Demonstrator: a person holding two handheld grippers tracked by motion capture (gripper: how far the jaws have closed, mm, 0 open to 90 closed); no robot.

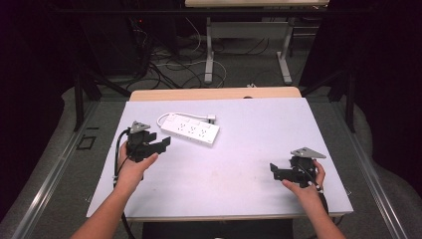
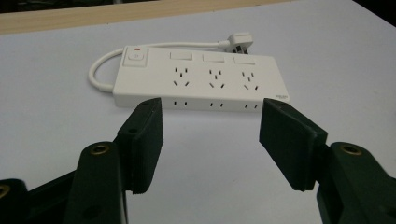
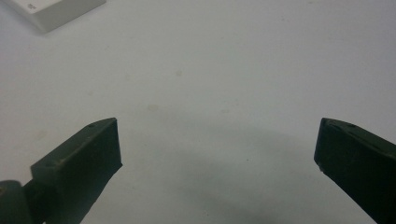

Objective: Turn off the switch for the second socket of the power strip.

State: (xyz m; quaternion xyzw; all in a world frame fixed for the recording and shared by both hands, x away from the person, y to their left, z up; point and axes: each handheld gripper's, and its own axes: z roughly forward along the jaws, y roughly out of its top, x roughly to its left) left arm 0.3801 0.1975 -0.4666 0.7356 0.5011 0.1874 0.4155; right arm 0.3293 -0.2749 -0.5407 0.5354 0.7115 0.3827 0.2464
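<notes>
A white power strip (image 1: 190, 130) with three socket groups, a switch at one end and a short looped cord with its plug (image 1: 211, 118) lies flat left of the table's centre. My left gripper (image 1: 164, 142) hovers just in front of the strip, open, with nothing between its jaws. In the left gripper view the power strip (image 2: 201, 78) lies beyond the fingertips (image 2: 149, 126), apart from them. My right gripper (image 1: 273, 171) rests low at the table's right front, open wide over bare surface. A corner of the power strip (image 3: 56, 11) shows far off in the right gripper view.
The table (image 1: 259, 124) has a pale grey top with a wooden strip along its far edge. Beyond it, on the floor, stand a desk frame (image 1: 246, 45) and tangled cables (image 1: 164, 64). Dark surroundings flank both sides.
</notes>
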